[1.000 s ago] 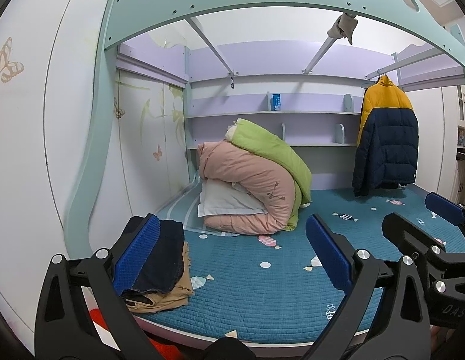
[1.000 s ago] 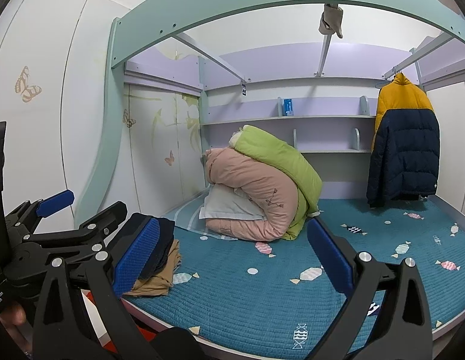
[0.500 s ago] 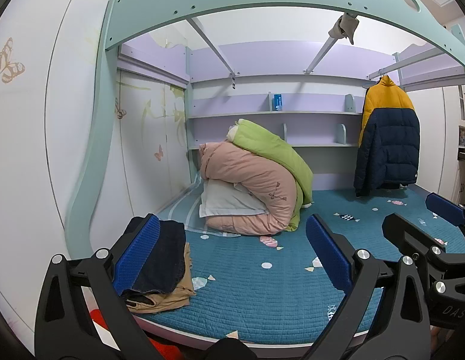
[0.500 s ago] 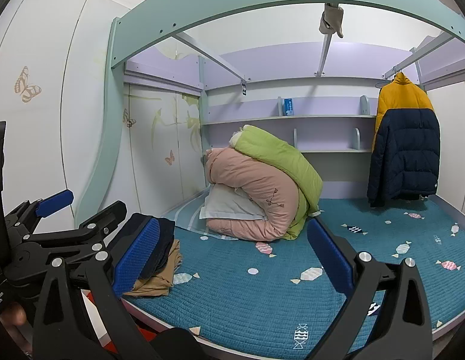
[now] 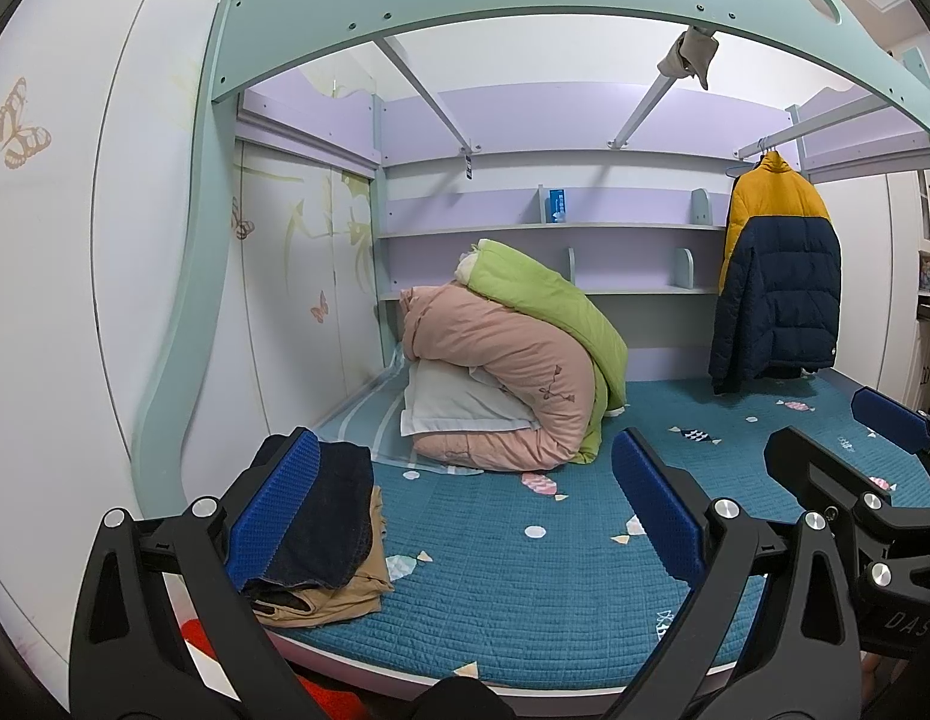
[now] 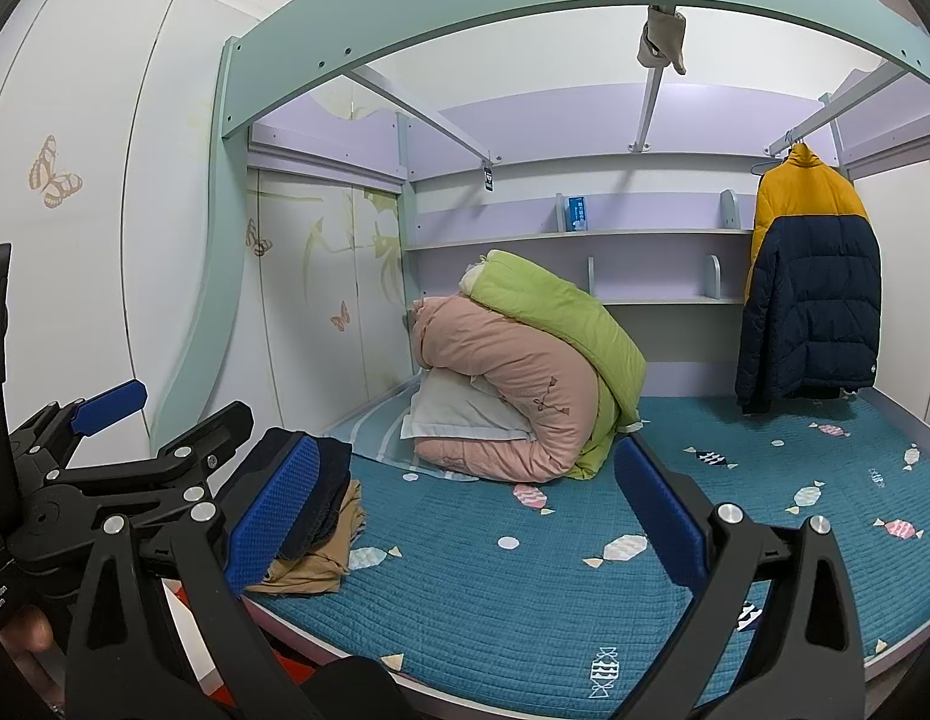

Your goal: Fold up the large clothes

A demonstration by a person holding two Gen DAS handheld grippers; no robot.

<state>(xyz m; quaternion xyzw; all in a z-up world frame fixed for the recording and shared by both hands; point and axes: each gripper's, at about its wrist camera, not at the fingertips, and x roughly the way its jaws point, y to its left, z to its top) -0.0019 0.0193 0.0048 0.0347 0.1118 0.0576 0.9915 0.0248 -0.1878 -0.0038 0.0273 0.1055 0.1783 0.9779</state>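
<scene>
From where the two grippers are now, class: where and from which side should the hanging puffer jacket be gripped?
Probably grip the puffer jacket at its yellow shoulders beside the collar, approaching from the front over the bed. It hangs upright from a hanger on the rail, so holding near the top should help lift it off.

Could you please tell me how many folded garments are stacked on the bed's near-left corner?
2: a dark navy folded garment on top, a tan folded garment beneath it; more may be hidden.

Barely anything moved tbh. Left view slid a hair, so the folded stack (image 5: 321,528) and jacket (image 5: 774,276) sit a touch more to the right. Right view looks identical.
</scene>
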